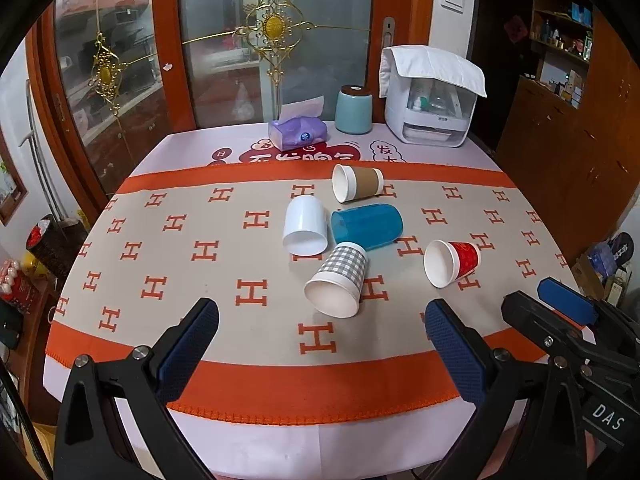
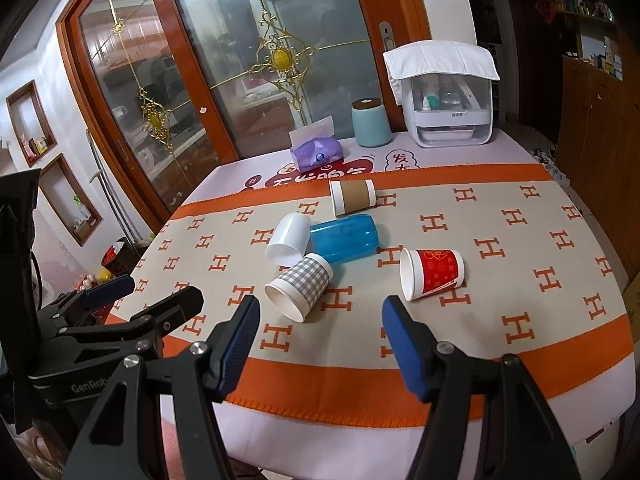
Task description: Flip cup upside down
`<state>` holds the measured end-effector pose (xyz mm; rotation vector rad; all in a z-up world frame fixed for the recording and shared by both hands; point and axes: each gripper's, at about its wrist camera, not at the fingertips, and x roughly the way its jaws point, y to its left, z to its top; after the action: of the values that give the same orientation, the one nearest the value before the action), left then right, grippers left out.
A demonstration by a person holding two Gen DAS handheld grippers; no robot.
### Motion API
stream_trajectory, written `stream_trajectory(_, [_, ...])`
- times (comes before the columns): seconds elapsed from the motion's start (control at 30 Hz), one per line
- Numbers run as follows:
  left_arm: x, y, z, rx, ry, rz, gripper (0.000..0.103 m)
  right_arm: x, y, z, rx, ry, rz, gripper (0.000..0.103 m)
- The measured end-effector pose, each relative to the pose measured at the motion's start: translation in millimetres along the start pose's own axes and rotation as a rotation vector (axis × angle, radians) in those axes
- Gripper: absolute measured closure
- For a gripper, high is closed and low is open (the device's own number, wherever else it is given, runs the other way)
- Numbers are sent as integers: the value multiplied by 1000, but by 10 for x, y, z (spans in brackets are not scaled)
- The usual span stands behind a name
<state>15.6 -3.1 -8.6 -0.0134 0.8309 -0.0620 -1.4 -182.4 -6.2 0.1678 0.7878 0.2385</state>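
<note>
Five cups lie on their sides at the centre of the frame on a worktop [image 1: 240,392] covered by an orange-and-beige cloth: a checked cup [image 1: 338,280], white cup [image 1: 305,225], blue cup [image 1: 367,226], brown-sleeved cup [image 1: 357,183] and, apart to the right, a red cup [image 1: 452,263]. At the bottom of each view, the left tool [image 1: 322,340] and right tool [image 2: 320,340] hover wide apart, holding nothing, near the worktop's front edge.
</note>
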Motion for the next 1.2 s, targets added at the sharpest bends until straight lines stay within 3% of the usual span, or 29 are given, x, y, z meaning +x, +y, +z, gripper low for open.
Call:
stream_trajectory(0.83, [36, -42, 96, -1, -5, -25, 1, 57, -67, 83, 3, -7, 4, 39])
stream_trajectory(1.07, [94, -79, 188, 27, -3, 13, 1, 161, -176, 155, 17, 10, 0, 39])
stream_trajectory(1.2, [192, -42, 279, 31, 3, -22, 1, 264, -257, 202, 28, 16, -10, 39])
